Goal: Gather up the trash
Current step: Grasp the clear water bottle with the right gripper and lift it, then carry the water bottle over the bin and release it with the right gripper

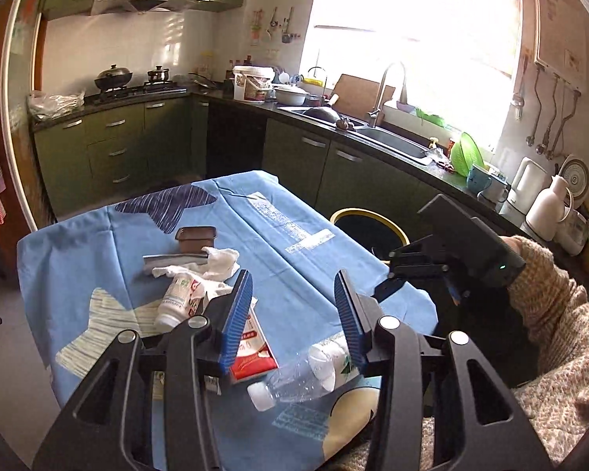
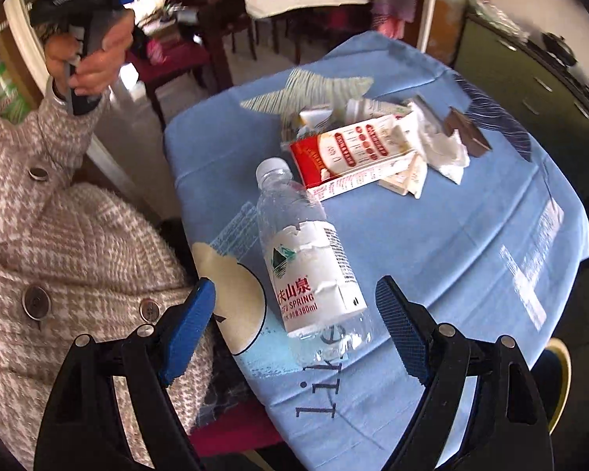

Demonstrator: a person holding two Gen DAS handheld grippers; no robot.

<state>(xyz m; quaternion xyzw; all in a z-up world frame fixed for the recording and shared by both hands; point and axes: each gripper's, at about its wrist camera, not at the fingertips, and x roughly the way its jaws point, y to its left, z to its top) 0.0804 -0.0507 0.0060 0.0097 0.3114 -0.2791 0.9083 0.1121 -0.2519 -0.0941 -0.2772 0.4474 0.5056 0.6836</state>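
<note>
**Trash still on the surface, both hand-held grippers empty**

The right hand-held gripper (image 2: 294, 322) is spread wide and grasps nothing; its blue pads flank the base end of a clear plastic water bottle (image 2: 310, 263) lying on its side below them, and I cannot tell whether either pad touches it. The left hand-held gripper (image 1: 292, 310) is likewise released and empty, hanging above the near part of the surface (image 1: 294, 212), which is covered in a blue cloth.

As far as these views show, nothing is being carried and the collecting looks to be at its start: every piece visible remains on the cloth. The bin (image 1: 367, 231), dark inside with a yellow rim, stands just beside the surface on its right; its contents cannot be made out.

The bottle looks empty and slightly crumpled, white cap on, its white label torn at the upper edge. Near its cap lies a flattened red-and-white carton (image 2: 349, 157). Beyond that sit crumpled white tissue (image 2: 439, 145), a small white bottle (image 1: 174, 298) and a brown plastic cup (image 1: 196, 237), all heaped close together.
</note>
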